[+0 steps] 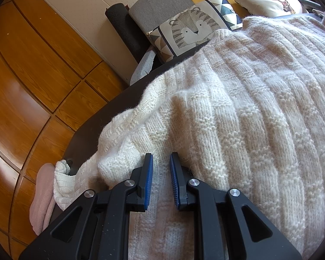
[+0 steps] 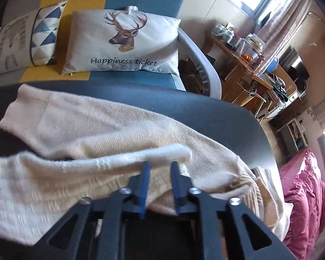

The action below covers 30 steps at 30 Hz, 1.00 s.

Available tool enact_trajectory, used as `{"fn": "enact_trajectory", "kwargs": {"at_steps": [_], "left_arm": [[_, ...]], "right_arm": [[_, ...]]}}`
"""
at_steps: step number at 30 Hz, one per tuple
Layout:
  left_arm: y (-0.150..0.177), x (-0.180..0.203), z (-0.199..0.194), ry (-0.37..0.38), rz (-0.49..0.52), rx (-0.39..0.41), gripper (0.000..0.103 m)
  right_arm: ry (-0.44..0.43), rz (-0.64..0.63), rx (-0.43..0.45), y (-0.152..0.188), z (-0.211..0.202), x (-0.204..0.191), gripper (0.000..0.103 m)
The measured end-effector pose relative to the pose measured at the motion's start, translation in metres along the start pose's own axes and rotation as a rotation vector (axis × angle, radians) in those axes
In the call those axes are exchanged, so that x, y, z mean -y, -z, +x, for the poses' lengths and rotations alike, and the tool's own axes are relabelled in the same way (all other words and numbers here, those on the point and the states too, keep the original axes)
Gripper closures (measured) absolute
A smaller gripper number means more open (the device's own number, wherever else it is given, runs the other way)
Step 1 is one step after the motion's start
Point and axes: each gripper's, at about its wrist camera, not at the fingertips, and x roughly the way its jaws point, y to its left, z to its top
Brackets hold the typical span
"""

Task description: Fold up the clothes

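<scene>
A cream knitted sweater lies spread over a dark table, its ribs and long axis running from the near edge away toward the sofa behind; in the right wrist view a smoother beige sleeve stretches across the table from the far left, where its cuff lies, toward the near right, with a thick white folded edge of knit lying over it. The left gripper rests low on the knit with its blue pads slightly apart; fabric lies under and between them, but whether they pinch it cannot be told. The right gripper, blurred, has its jaws narrowly parted just at the white edge, not visibly clamped on it. This looks like an early fold, with one side pinned while the other edge is sought. The next move likely calls for closing the right jaws on the edge and carrying it across the body. Beyond the table sit a tiger cushion and a deer cushion; a pink garment hangs at the near left edge.
</scene>
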Motion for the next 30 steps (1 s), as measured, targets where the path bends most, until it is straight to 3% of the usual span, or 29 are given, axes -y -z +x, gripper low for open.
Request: {"fn": "enact_trajectory", "kwargs": {"at_steps": [6, 11, 18, 21, 24, 25, 26, 30], "left_arm": [[0.0, 0.0, 0.001, -0.001, -0.002, 0.003, 0.086], [0.0, -0.001, 0.001, -0.001, -0.002, 0.003, 0.086], [0.0, 0.001, 0.0, -0.009, 0.001, 0.003, 0.086], [-0.001, 0.001, 0.0, -0.012, 0.002, 0.005, 0.086], [0.0, 0.001, 0.0, -0.015, 0.003, 0.006, 0.086], [0.0, 0.001, 0.0, -0.015, 0.003, 0.007, 0.086], [0.0, 0.001, 0.0, -0.015, 0.003, 0.007, 0.086], [0.0, 0.001, 0.0, -0.014, 0.004, 0.007, 0.086]], "right_arm": [[-0.018, 0.147, 0.082, -0.003, -0.013, 0.02, 0.081], [-0.233, 0.4, 0.046, 0.033, -0.013, 0.048, 0.079], [-0.418, 0.667, -0.017, 0.06, 0.018, 0.065, 0.079], [-0.412, 0.756, -0.049, 0.064, 0.032, 0.064, 0.079], [-0.438, 0.813, -0.008, 0.067, 0.034, 0.064, 0.081], [-0.442, 0.812, 0.002, 0.066, 0.033, 0.062, 0.091], [-0.451, 0.815, 0.014, 0.066, 0.03, 0.062, 0.095], [-0.473, 0.831, 0.072, 0.068, 0.013, 0.061, 0.097]]}}
